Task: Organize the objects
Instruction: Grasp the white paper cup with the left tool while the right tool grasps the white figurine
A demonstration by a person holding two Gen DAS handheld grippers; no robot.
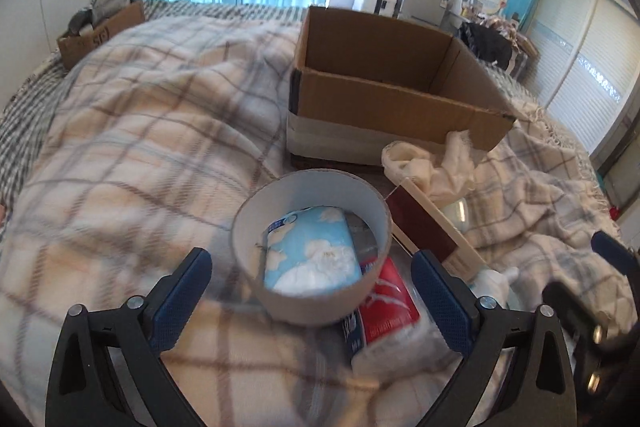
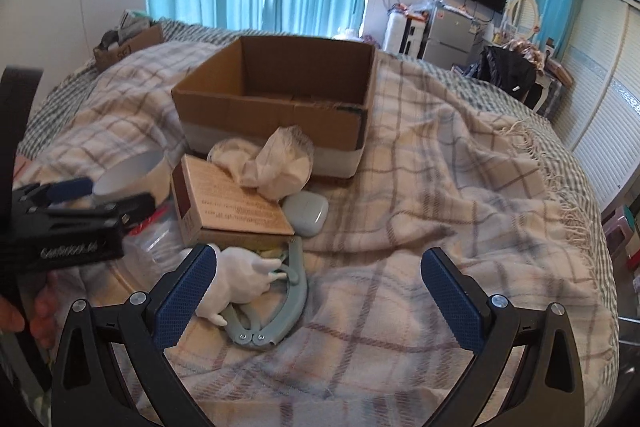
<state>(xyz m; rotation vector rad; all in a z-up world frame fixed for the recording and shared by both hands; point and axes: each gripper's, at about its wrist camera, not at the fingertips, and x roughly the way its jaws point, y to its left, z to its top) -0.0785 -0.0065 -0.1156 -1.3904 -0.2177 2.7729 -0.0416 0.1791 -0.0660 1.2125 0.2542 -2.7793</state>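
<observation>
An open cardboard box [image 1: 396,103] stands on the plaid blanket; it also shows in the right wrist view [image 2: 276,107]. A wide tape roll [image 1: 312,247] lies over blue and red tissue packs [image 1: 316,255]. My left gripper [image 1: 312,291] is open, its fingers on either side of the roll. A flat carton [image 2: 236,203], crumpled white cloth [image 2: 276,163], a grey earbud case [image 2: 306,213], a white glove [image 2: 236,279] and a grey-green clip tool [image 2: 276,307] lie in front of the box. My right gripper [image 2: 316,291] is open and empty above the blanket, right of the glove.
A smaller cardboard box [image 1: 100,31] with items sits at the bed's far left. The plaid blanket [image 2: 440,187] is rumpled, with a fringed edge at the right. A TV, fridge and wardrobe stand beyond the bed.
</observation>
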